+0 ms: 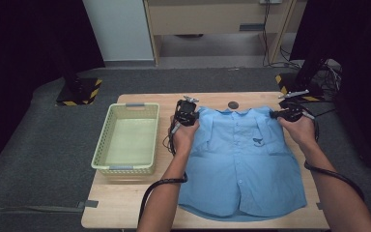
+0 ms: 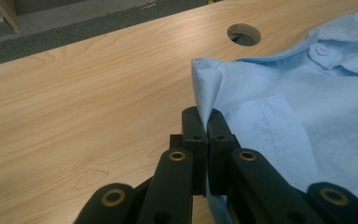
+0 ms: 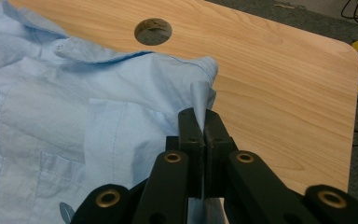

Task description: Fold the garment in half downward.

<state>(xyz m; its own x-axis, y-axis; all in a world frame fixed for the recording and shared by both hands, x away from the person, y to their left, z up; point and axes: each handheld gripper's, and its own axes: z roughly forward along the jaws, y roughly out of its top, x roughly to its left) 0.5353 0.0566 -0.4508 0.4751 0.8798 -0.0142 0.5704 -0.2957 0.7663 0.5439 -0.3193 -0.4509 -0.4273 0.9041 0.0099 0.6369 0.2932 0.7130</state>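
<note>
The shirt (image 1: 241, 162) lay flat on the tabletop (image 1: 125, 203), spread over its right half, collar toward the far edge and hem toward the person. Left of it, just beside it, sat the basket (image 1: 126, 139). Behind the collar, near the far edge, was the round hole (image 1: 233, 105) in the tabletop. The left hand-held gripper (image 1: 187, 112) sat at the shirt's far-left shoulder, the right hand-held gripper (image 1: 290, 114) at its far-right shoulder, well apart.

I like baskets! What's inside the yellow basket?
Nothing shows inside the basket, just its pale bare bottom. Its near wall hides a strip of floor behind it.
</note>
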